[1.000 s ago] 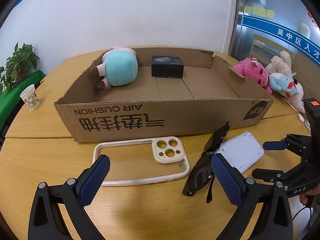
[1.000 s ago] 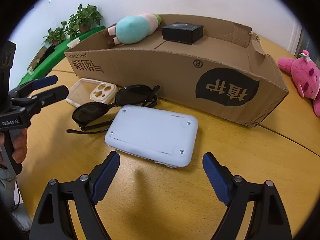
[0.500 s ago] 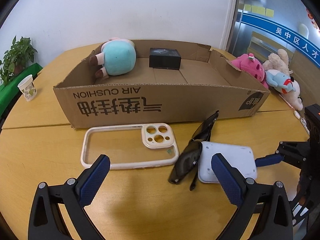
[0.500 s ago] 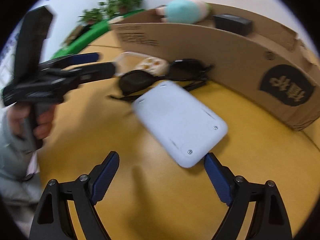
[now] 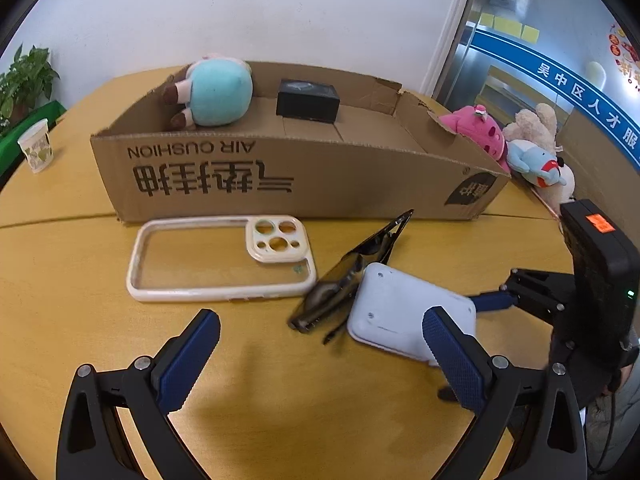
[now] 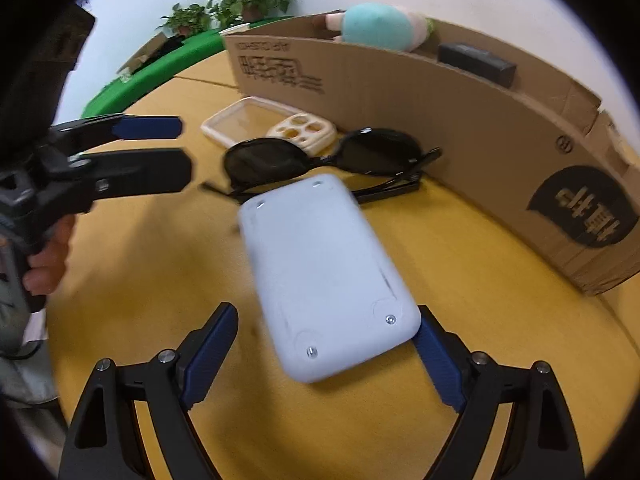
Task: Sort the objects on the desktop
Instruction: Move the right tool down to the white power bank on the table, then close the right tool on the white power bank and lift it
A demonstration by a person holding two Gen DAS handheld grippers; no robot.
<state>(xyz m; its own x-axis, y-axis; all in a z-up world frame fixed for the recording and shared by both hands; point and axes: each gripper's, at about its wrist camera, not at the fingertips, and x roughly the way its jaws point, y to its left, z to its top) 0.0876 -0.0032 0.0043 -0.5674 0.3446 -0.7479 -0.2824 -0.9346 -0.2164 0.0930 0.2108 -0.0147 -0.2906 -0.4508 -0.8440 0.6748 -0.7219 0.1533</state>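
A white flat device (image 6: 320, 272) lies on the wooden table, its far end against black sunglasses (image 6: 320, 158). My right gripper (image 6: 324, 360) is open around the device's near end. One pad is against its right corner and the other stands well apart. A cream phone case (image 5: 220, 260) lies left of the sunglasses (image 5: 352, 276). My left gripper (image 5: 320, 356) hovers open and holds nothing, in front of the device (image 5: 400, 312). Behind stands the cardboard box (image 5: 280, 176), with a teal plush (image 5: 216, 94) and a small black box (image 5: 308, 100) inside. My left gripper (image 6: 168, 148) shows at the left edge of the right wrist view.
A paper cup (image 5: 36, 152) stands at the table's far left. Several plush toys (image 5: 520, 140) lie right of the box. Potted plants (image 6: 240, 0) on a green stand sit beyond the table. A hand (image 6: 44, 264) grips the left tool's handle.
The white device has turned on the table, so one end now points at my right gripper, which has rolled and closed in around it. The left view has tipped slightly.
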